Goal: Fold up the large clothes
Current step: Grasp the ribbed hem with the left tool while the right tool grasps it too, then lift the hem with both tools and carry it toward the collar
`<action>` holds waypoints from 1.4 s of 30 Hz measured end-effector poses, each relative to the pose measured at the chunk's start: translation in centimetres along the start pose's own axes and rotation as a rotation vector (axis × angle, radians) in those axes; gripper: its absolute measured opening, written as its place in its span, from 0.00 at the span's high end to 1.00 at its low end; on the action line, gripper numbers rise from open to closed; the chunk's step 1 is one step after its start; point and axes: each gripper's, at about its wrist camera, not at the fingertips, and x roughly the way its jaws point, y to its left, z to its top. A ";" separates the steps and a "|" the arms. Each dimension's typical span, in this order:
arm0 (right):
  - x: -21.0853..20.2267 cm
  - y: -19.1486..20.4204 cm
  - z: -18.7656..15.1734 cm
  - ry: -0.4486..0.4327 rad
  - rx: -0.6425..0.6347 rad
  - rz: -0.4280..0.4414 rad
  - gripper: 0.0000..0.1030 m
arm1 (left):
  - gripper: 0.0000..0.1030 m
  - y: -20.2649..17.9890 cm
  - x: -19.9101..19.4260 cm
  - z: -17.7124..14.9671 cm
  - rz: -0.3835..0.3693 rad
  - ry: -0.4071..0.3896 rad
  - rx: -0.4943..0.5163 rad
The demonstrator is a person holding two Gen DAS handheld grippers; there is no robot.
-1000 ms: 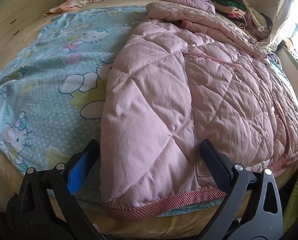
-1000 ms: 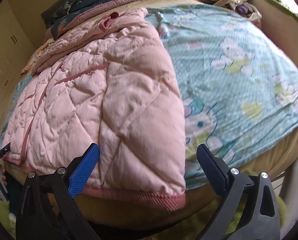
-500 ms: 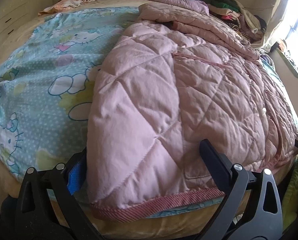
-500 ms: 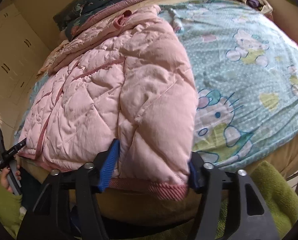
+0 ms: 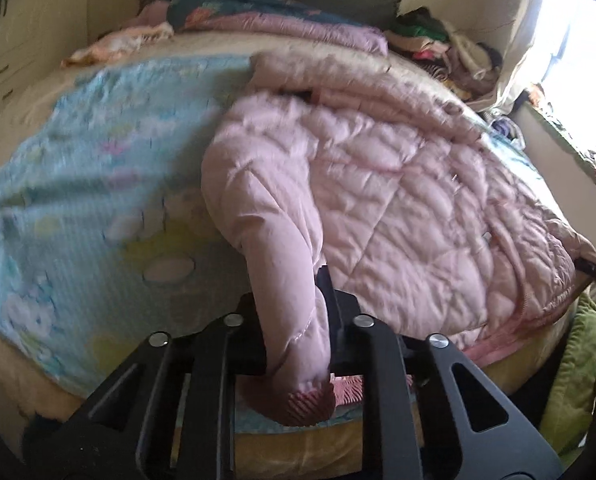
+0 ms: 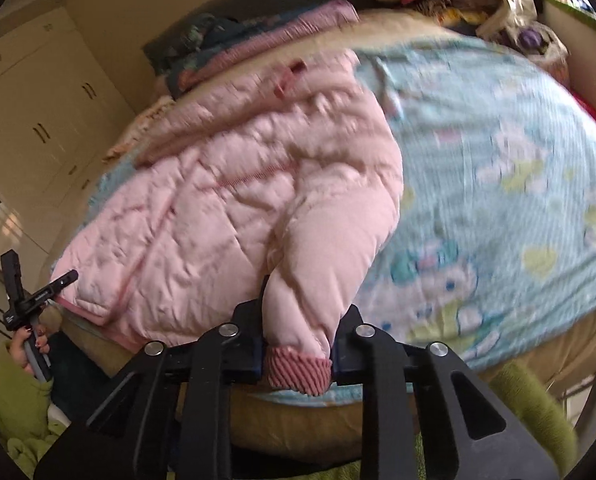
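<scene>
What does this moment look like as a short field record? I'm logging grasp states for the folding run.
garment: pink quilted jacket, spread on the bed
surface: blue cartoon-print sheet
left gripper: shut on the jacket's hem corner
right gripper: shut on the opposite hem corner
ribbed hem: bunched between the right jaws
background: clothes pile at the far corner
image quality: motion blur in both views

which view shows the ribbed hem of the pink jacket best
The right wrist view: the ribbed hem sits sharp and fully exposed in the right gripper. The left wrist view shows only a bunched end of it, in the left gripper.
</scene>
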 end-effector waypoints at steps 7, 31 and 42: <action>-3.5 3.1 4.8 -0.156 -0.092 0.032 0.82 | 0.92 -1.2 -2.5 4.2 -0.027 -0.115 0.032; -5.8 3.9 16.2 -0.351 -0.063 0.052 0.85 | 0.92 -2.8 -4.2 16.1 -0.043 -0.334 0.013; -4.6 3.5 19.9 -0.372 -0.027 0.038 0.85 | 0.92 -3.4 -3.4 20.0 -0.031 -0.349 0.010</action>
